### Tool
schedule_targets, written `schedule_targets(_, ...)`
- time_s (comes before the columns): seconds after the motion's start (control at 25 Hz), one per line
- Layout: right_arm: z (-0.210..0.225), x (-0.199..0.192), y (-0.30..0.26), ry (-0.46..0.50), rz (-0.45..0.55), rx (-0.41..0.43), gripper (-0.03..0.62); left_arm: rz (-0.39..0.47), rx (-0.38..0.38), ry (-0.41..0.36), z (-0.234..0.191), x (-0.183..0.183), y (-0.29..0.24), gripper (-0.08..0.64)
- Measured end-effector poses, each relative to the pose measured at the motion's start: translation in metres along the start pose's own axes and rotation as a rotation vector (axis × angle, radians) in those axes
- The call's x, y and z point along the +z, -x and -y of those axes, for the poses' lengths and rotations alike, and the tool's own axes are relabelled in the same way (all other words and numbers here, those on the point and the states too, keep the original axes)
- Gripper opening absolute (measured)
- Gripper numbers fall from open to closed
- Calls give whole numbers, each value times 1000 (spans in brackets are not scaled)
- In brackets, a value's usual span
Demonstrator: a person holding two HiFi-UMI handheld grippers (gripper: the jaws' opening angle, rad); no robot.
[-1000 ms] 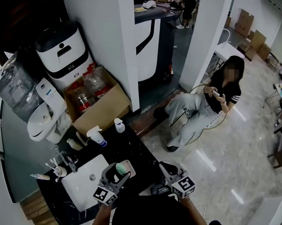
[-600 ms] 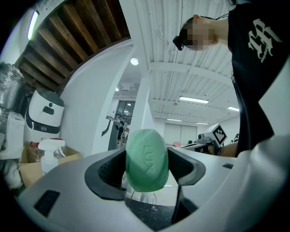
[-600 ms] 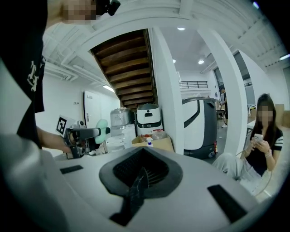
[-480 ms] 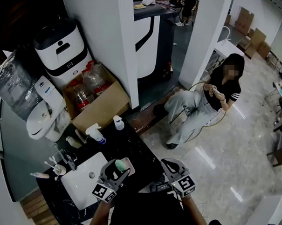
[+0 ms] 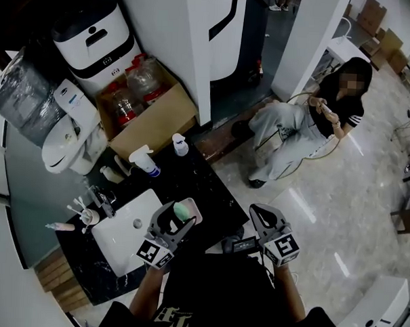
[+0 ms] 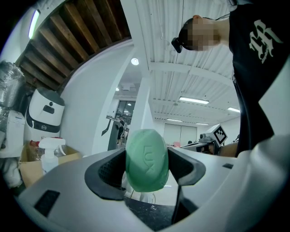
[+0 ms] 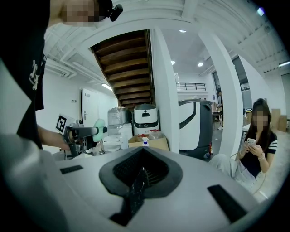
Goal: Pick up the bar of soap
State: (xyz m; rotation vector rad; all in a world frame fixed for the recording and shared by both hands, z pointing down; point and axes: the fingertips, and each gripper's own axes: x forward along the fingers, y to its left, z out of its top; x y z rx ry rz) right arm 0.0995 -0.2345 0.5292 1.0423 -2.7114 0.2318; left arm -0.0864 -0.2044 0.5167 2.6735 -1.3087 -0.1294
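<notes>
Green bar of soap [image 6: 146,161], pinched in your left gripper's [image 5: 180,216] jaws, has risen off the surface's [image 5: 204,183] front edge: pick-up looks essentially done. Right gripper [image 5: 265,213] jaws pressed together, empty.

The left gripper [image 5: 178,218] points toward 1 o'clock, its jaws clamped on the soap [image 6: 146,160]. The right gripper [image 5: 266,215], near it at 3 o'clock, points toward 11 o'clock, jaws pressed together on nothing. The left forearm [image 5: 143,296] and right forearm [image 5: 285,297] reach up from 6 o'clock.
</notes>
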Motion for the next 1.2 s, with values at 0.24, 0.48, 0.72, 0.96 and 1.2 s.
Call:
schedule_targets(0.24, -4, -1, -1, 22, 12, 7, 8, 1, -2, 3, 0, -1, 0, 291)
schedule_targets(0.48, -2, -4, 1, 19, 8, -2, 8, -1, -4, 4, 0, -3, -1, 291)
schedule_targets(0.72, -1, -6, 4, 16, -4, -25, 8, -5, -6, 6, 3, -4, 1, 291)
schedule_targets(0.96, -5, -9, 2, 30, -7, 1, 8, -1, -7, 4, 4, -5, -1, 291)
schedule_targets(1.2, -9, -12, 6, 24, -19, 5, 8, -14, -3, 8, 7, -5, 5, 291)
